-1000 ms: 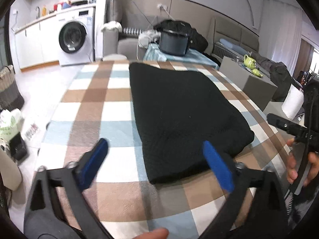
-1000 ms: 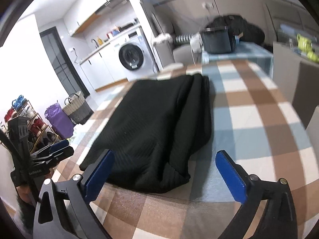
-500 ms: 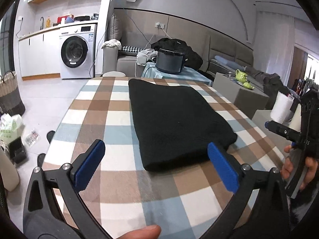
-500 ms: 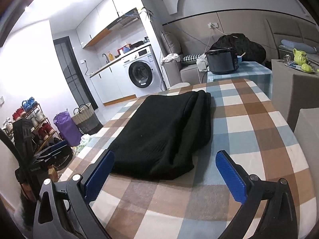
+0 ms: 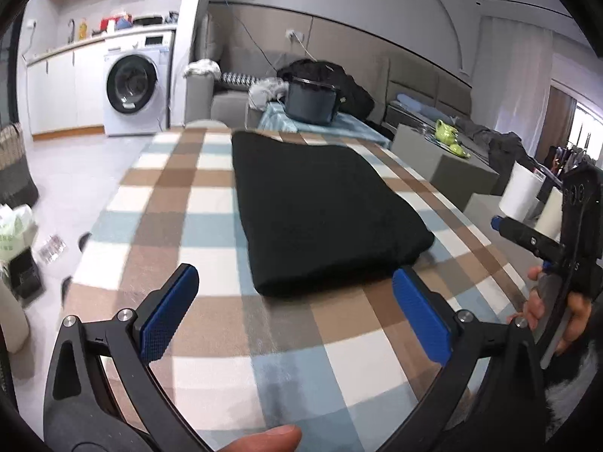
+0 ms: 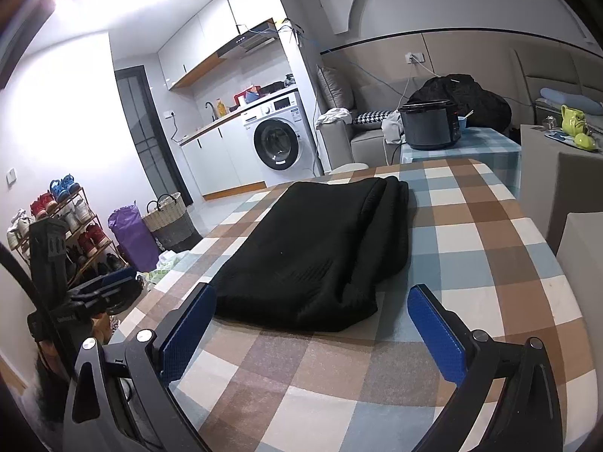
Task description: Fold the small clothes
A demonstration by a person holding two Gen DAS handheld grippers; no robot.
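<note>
A black knitted garment (image 5: 320, 203) lies folded in a flat rectangle on the checked tablecloth (image 5: 166, 233). In the right wrist view the same garment (image 6: 324, 248) shows stacked folds along its right side. My left gripper (image 5: 294, 301) is open just short of the garment's near edge, holding nothing. My right gripper (image 6: 312, 324) is open too, hovering before the garment's near corner with empty blue pads (image 6: 433, 335). The right gripper (image 5: 557, 241) also appears at the right edge of the left wrist view, held by a hand.
A dark cooker pot (image 5: 311, 101) stands on a small table past the far end. A washing machine (image 5: 135, 94) is at the back left. White rolls (image 5: 522, 192) stand off the right side. A woven basket (image 6: 169, 222) and shoe rack (image 6: 64, 222) sit on the floor.
Both grippers have pulled back and risen from the garment, so more tablecloth shows in front of it. The garment has stayed in place.
</note>
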